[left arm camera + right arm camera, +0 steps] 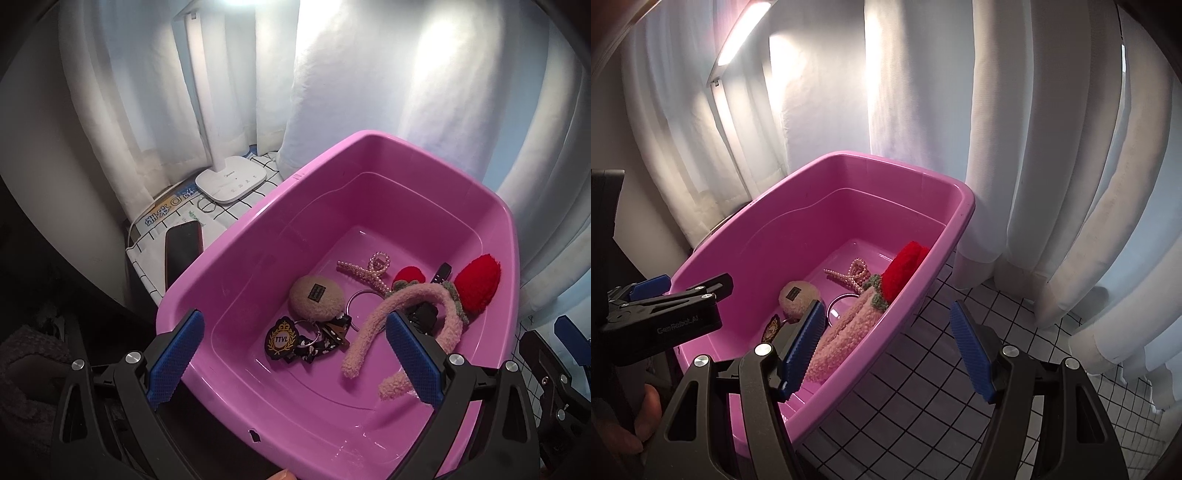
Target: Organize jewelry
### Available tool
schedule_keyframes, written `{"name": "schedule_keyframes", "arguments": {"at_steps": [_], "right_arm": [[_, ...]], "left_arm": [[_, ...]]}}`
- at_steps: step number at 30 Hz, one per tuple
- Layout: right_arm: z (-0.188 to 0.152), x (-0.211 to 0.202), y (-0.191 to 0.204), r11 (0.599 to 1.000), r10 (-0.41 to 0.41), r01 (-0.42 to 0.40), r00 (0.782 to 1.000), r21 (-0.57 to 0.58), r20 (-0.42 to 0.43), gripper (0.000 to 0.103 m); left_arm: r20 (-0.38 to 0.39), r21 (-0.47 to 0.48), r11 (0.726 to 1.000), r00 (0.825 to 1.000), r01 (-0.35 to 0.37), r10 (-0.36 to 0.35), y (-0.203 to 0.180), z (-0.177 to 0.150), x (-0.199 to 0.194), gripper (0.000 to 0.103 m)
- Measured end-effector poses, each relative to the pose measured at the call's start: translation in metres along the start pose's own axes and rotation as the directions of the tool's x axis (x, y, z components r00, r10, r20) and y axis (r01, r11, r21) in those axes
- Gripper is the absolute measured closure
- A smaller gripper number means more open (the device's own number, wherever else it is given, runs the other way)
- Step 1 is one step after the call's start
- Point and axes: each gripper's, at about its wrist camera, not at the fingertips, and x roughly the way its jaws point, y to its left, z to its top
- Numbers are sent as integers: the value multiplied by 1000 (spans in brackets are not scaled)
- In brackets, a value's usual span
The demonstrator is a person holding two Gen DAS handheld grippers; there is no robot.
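A pink plastic tub (236, 251) (768, 225) holds the accessories. Inside lie a fuzzy pink headband with red strawberry ears (436, 306) (849, 325), a pearl hair clip (365, 273) (849, 275), a beige round plush charm (317, 295) (798, 293), a black TTVL badge on a key ring (282, 338), a metal hoop (360, 306) (842, 306) and a small black clip (443, 273). My left gripper (295, 354) is open and empty above the tub's near end. My right gripper (886, 343) is open and empty over the tub's right rim.
The tub stands on a white checked cloth (923, 387). Behind it to the left are a white lamp base (231, 181), a dark phone (183, 247) and a printed box (162, 214). White curtains (1052, 166) hang close behind and to the right.
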Motion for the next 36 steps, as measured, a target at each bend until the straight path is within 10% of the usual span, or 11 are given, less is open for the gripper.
{"name": "schedule_keyframes", "arguments": {"at_steps": [36], "right_arm": [[-2,-1,-3,999,-33,33,999,16,-12,36]], "left_arm": [[12,10,1000,1000,-28,28,3,2,-11,6]]}}
